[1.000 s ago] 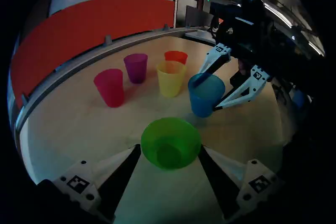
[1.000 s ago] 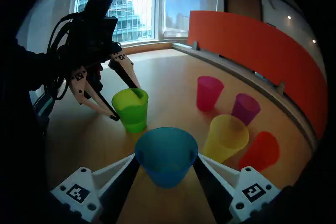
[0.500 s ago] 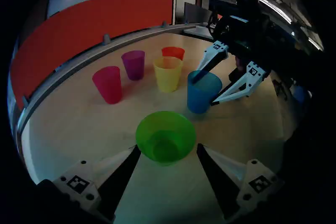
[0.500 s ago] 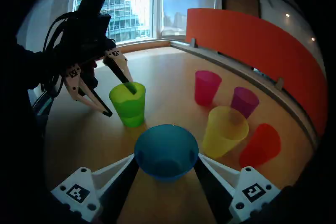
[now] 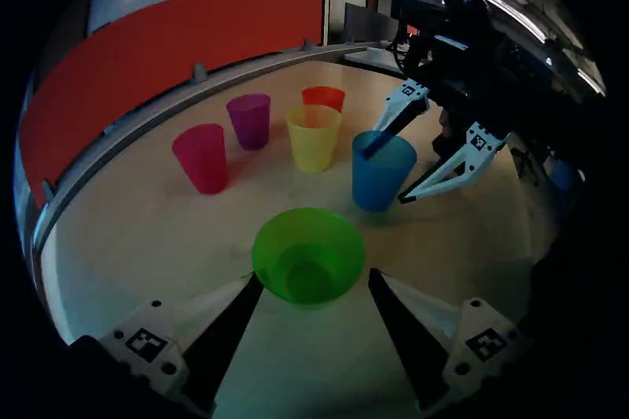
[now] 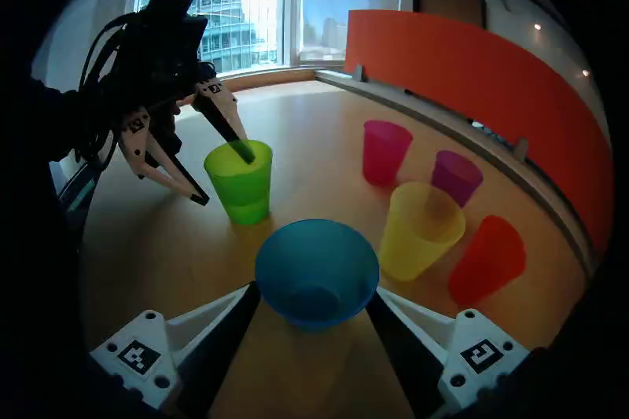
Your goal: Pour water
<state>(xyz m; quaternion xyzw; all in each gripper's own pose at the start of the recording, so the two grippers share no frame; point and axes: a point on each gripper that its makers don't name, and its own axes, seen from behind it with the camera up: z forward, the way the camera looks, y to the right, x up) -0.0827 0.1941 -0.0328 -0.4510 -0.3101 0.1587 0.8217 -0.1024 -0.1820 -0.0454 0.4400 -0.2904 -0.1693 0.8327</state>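
Note:
A green cup (image 5: 308,258) sits between the fingers of my left gripper (image 5: 312,276), which is shut on its sides. My right gripper (image 6: 313,287) is shut on a blue cup (image 6: 317,273) whose open mouth faces the camera. In the left gripper view the blue cup (image 5: 383,171) stands upright just beyond the green one, held by the right gripper (image 5: 384,177). The right gripper view shows the green cup (image 6: 240,181) upright in the left gripper (image 6: 226,179). I cannot tell whether either cup holds water.
Pink (image 5: 201,158), purple (image 5: 249,120), yellow (image 5: 313,137) and red (image 5: 323,98) cups stand grouped on the wooden table (image 5: 141,246). An orange partition (image 5: 157,42) runs along the table's far edge. A person's dark sleeve (image 6: 47,128) is behind the left gripper.
Both grippers shifted slightly while keeping hold of their cups. In the right gripper view the blue cup's mouth looks wider and the other cups sit a little higher.

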